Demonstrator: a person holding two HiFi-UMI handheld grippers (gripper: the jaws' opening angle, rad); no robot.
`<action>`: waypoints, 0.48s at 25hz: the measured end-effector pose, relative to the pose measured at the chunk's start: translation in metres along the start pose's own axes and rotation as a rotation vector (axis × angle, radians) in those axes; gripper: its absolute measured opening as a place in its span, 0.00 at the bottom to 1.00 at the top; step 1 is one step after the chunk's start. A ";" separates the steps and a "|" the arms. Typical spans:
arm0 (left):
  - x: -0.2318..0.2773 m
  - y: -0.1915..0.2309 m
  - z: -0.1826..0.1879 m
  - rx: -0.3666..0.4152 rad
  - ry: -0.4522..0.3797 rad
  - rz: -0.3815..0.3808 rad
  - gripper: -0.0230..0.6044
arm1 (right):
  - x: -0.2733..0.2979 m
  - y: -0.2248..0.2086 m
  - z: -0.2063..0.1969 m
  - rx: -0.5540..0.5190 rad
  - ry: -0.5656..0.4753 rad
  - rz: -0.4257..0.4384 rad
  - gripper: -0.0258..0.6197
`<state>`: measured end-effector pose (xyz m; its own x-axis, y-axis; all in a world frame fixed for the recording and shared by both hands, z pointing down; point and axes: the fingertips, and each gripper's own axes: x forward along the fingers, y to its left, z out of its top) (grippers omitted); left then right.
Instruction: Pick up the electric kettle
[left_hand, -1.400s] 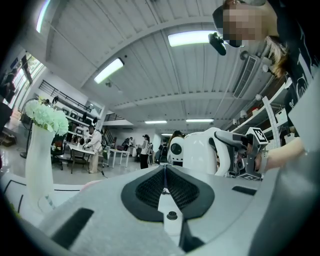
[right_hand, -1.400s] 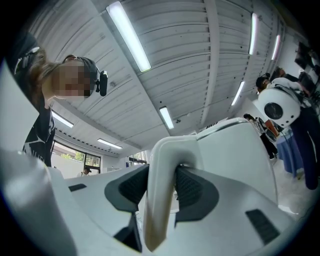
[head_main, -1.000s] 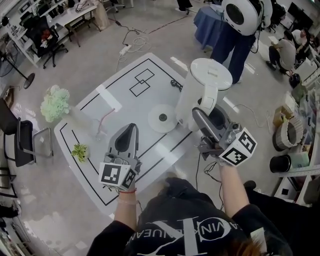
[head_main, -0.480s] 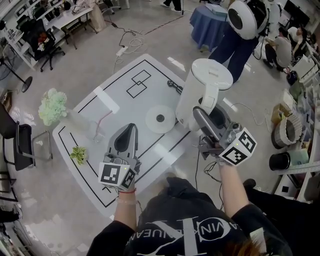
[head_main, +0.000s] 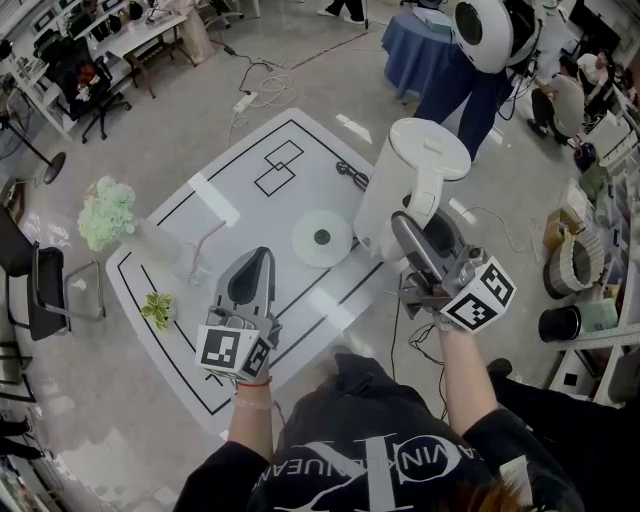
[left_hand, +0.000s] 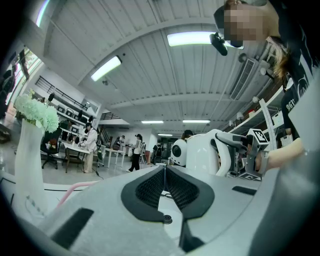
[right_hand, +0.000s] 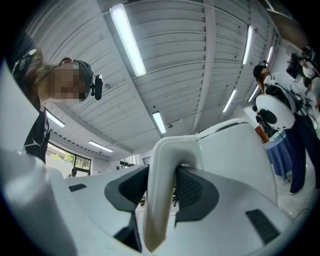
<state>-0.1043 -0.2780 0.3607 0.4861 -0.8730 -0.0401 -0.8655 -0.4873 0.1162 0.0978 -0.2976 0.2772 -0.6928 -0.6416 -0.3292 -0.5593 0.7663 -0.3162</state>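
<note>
right gripper (head_main: 410, 228) clamps the handle (head_main: 422, 195) of the electric kettle (head_main: 398, 170) while left gripper (head_main: 262, 258) sits closed.

Black short-sleeved T-shirt (head_main: 372, 462) with pale lettering — the left hand-held gripper (head_main: 266, 256) and right hand-held gripper (head_main: 412, 232) are grey, with dark ribbed pads (left_hand: 149, 188) and black-and-white marker cubes (head_main: 232, 351).

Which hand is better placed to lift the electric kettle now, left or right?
Right. The right tongs grip the kettle handle between their pads; the left tongs are shut, empty and apart from the electric kettle.
</note>
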 end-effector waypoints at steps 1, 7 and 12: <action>0.000 0.000 0.000 0.001 0.000 0.001 0.06 | 0.000 0.000 0.000 0.001 -0.002 0.000 0.28; -0.001 0.003 0.000 0.004 -0.001 0.004 0.06 | 0.001 -0.001 -0.002 0.001 -0.007 -0.005 0.28; -0.003 0.005 0.002 0.005 -0.003 0.012 0.06 | 0.002 -0.001 -0.002 -0.001 -0.003 -0.009 0.28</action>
<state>-0.1108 -0.2776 0.3600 0.4752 -0.8789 -0.0412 -0.8720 -0.4766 0.1113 0.0964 -0.2991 0.2784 -0.6861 -0.6488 -0.3291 -0.5661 0.7603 -0.3186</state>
